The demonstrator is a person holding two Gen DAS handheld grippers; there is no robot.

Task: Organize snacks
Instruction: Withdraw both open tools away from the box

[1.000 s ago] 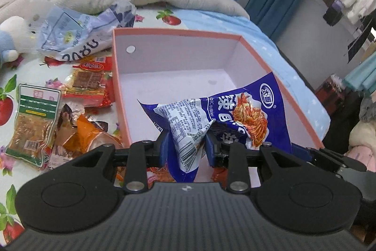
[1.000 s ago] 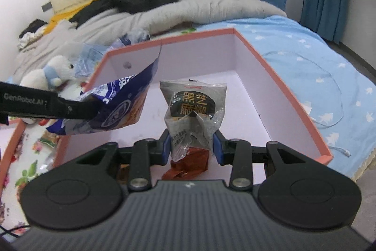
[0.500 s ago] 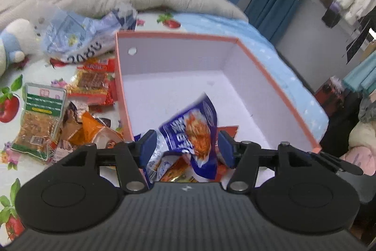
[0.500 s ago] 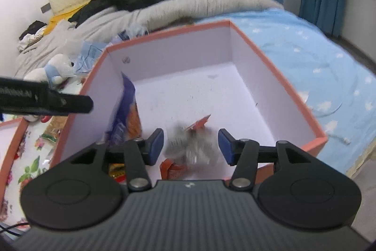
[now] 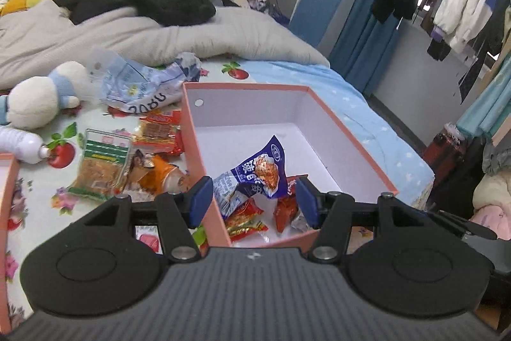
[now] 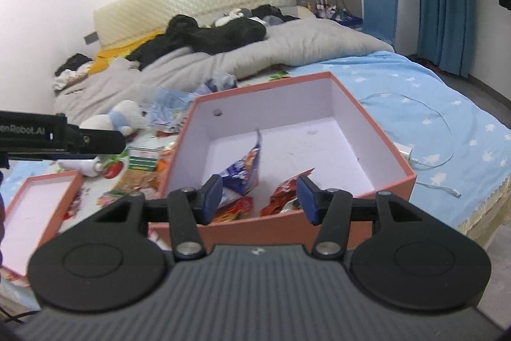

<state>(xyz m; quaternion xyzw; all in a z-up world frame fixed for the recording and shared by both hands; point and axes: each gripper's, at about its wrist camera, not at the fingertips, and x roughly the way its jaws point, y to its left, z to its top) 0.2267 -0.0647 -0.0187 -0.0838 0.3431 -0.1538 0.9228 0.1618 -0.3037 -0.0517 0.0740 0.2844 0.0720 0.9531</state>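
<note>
On the black body of the left tongs (image 6: 57, 135), seen from the right wrist view, white letters read "enRobot.AI"; the beginning is cut by the picture edge. The crumpled pale blue bag (image 5: 140, 88) on the bed carries large dark characters, upside down, not clearly readable. The blue snack packet (image 5: 258, 171) has Chinese print, too small to read.
</note>
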